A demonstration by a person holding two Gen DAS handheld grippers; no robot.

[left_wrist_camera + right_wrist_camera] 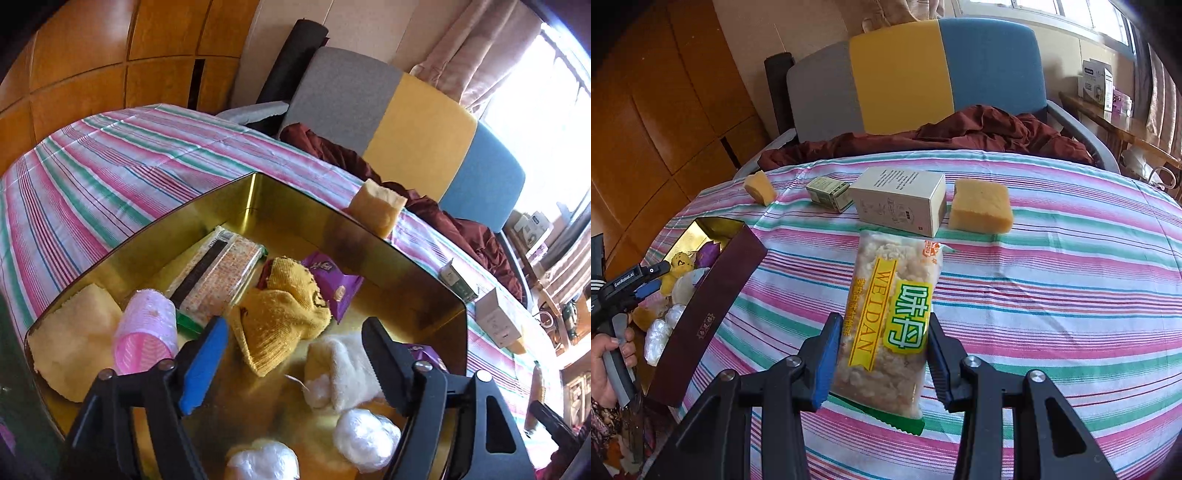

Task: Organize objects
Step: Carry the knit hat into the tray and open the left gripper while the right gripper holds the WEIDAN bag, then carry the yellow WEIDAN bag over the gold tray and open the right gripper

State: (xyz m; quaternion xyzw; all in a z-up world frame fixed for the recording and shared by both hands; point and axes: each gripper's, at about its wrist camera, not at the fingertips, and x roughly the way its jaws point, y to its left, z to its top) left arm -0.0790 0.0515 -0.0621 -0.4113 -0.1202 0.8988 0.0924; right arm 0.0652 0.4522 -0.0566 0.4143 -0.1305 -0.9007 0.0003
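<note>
My left gripper hangs open over a gold-lined box, nothing between its pads. Under it lie a white cloth, a yellow knitted piece, a purple packet, a pink hair roller, a snack bar, a yellow cloth and plastic-wrapped white balls. My right gripper is shut on a clear "WEIDAN" snack packet, held over the striped tablecloth. In the right wrist view the box stands at the left, maroon outside, with the left gripper over it.
Behind the packet lie a white carton, a small green box and two yellow sponges. A grey, yellow and blue chair back and a maroon cloth stand past the table's far edge. A hand holds the left gripper.
</note>
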